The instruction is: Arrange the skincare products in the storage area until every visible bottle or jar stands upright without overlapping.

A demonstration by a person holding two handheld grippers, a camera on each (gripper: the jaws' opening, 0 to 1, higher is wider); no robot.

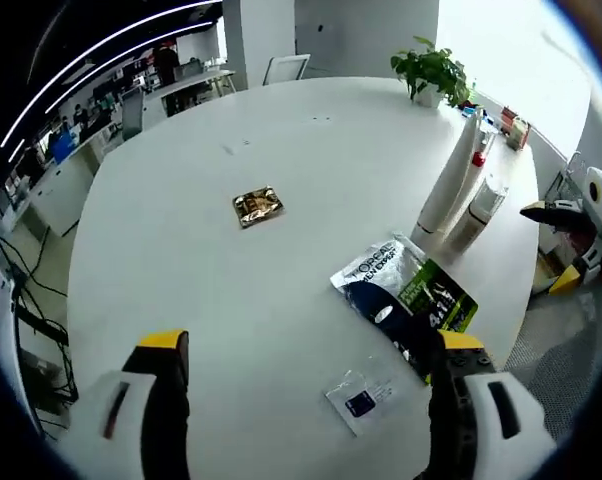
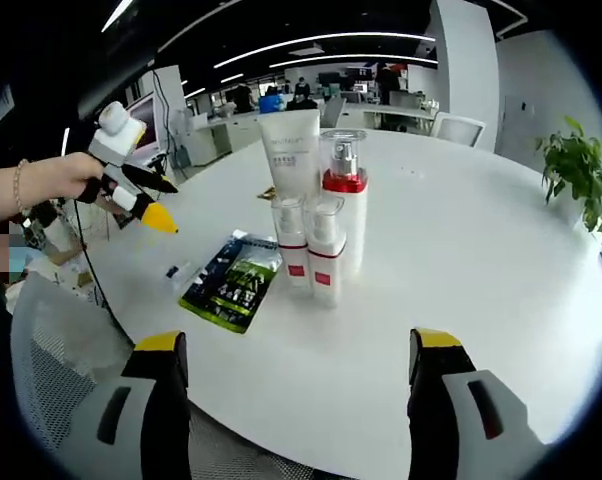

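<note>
1. At the bottom of the left gripper view, the left gripper (image 1: 306, 385) is hovering over the white table (image 1: 281, 200) with its yellow-tipped jaws spread wide and nothing between them.
2. Just above its right jaw, a dark sachet with a green label (image 1: 406, 290) is lying flat, and a small clear packet (image 1: 361, 398) is lying between the jaws, nearer the right one. Farther up, near frame centre, a gold sachet (image 1: 257, 206) is lying alone, well apart from the rest.
3. At the bottom of the right gripper view, the right gripper (image 2: 296, 370) is also hanging open and empty, its jaws framing the cluster of bottles above them.
4. In that cluster a white tube (image 2: 291, 150) and a red-collared pump bottle (image 2: 343, 190) are standing upright behind two small clear-capped bottles (image 2: 311, 245), all close together and appearing to touch.
5. Left of the cluster, the dark sachet with a green label is lying flat, its long axis running diagonally from lower left to upper right.
6. Judging from these views, the bottles are already standing; the flat sachets are what is remaining, and the left gripper is sitting nearer to them, with the dark one just ahead and to the right of its jaws.
</note>
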